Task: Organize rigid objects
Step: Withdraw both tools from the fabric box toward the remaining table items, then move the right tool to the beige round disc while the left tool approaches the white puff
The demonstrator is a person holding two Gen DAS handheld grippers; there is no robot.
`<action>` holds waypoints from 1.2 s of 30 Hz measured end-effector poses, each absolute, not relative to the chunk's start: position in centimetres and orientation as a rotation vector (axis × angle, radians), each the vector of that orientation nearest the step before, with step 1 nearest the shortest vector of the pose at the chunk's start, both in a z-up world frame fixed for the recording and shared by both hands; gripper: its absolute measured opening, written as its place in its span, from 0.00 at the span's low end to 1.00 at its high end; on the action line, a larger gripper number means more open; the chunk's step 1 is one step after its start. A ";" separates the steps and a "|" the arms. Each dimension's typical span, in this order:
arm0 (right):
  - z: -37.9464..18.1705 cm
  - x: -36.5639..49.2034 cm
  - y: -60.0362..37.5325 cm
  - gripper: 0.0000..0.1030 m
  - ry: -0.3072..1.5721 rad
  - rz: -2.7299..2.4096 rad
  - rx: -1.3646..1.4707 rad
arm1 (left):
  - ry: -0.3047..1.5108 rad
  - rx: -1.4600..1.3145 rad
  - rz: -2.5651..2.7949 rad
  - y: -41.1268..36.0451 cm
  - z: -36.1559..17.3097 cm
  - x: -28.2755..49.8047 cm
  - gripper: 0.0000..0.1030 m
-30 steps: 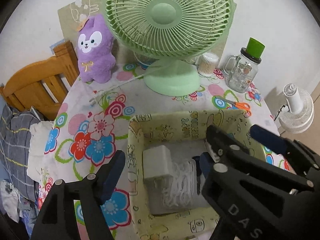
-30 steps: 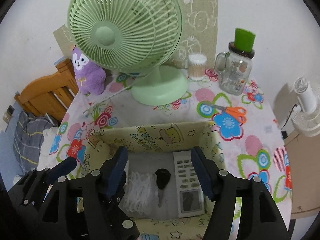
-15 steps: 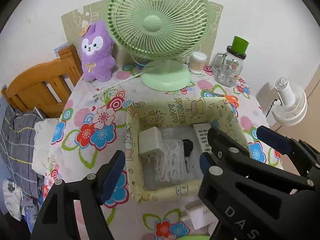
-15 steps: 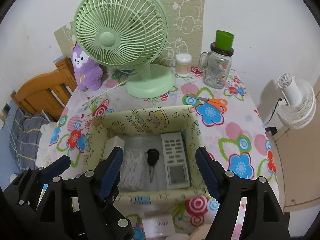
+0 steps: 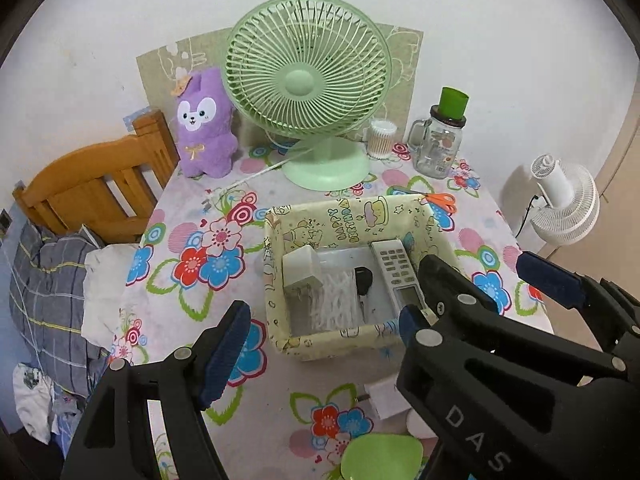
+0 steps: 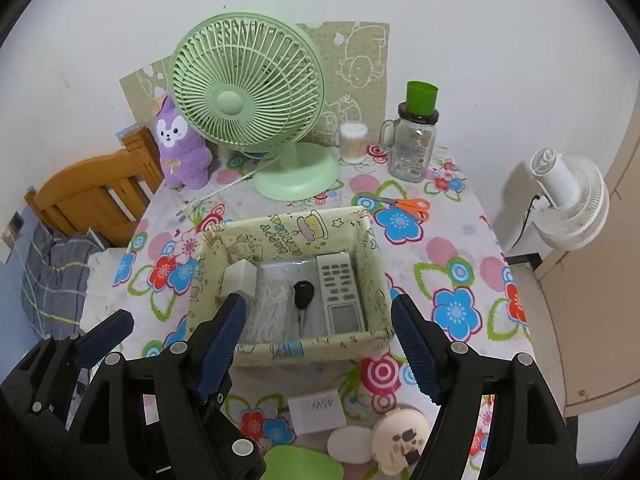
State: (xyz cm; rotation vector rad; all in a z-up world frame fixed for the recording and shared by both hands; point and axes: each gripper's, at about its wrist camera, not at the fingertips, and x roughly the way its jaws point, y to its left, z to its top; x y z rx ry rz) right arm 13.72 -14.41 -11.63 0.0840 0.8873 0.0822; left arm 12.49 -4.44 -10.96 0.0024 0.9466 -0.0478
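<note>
A yellow cartoon-print box (image 6: pixel 304 350) (image 5: pixel 336 340) sits mid-table. Inside lie a grey remote (image 6: pixel 340 296) (image 5: pixel 398 272), a black car key (image 6: pixel 303 298) (image 5: pixel 363 284), a white coiled cable (image 6: pixel 268 312) (image 5: pixel 338 300) and a white block-shaped charger (image 6: pixel 240 276) (image 5: pixel 300 266). Near the front edge lie a white 45W adapter (image 6: pixel 318 414) (image 5: pixel 384 400), a white oval case (image 6: pixel 350 444), a cream round case (image 6: pixel 400 436) and a green flat thing (image 6: pixel 302 464) (image 5: pixel 380 456). My left gripper (image 5: pixel 316 344) and right gripper (image 6: pixel 316 348) are open and empty, above the box's near side.
A green fan (image 6: pixel 256 100), purple plush (image 6: pixel 180 144), cotton swab jar (image 6: pixel 353 142), glass mug jar with green cup (image 6: pixel 414 148) and orange scissors (image 6: pixel 408 204) stand at the back. A wooden chair (image 6: pixel 88 196) is left, a white fan (image 6: pixel 568 208) right.
Both grippers have pulled back and up from the box. The remote, the key and the front-edge items have come into view. Both stay open.
</note>
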 end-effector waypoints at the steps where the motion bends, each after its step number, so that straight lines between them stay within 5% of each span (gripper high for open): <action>1: -11.4 13.2 -14.5 0.76 0.883 0.081 0.088 | 0.945 0.000 -0.049 -4.4 -10.8 12.1 0.77; 36: -13.5 5.2 -16.3 0.76 0.890 0.088 0.077 | 0.939 0.021 -0.071 -6.5 -12.6 4.3 0.76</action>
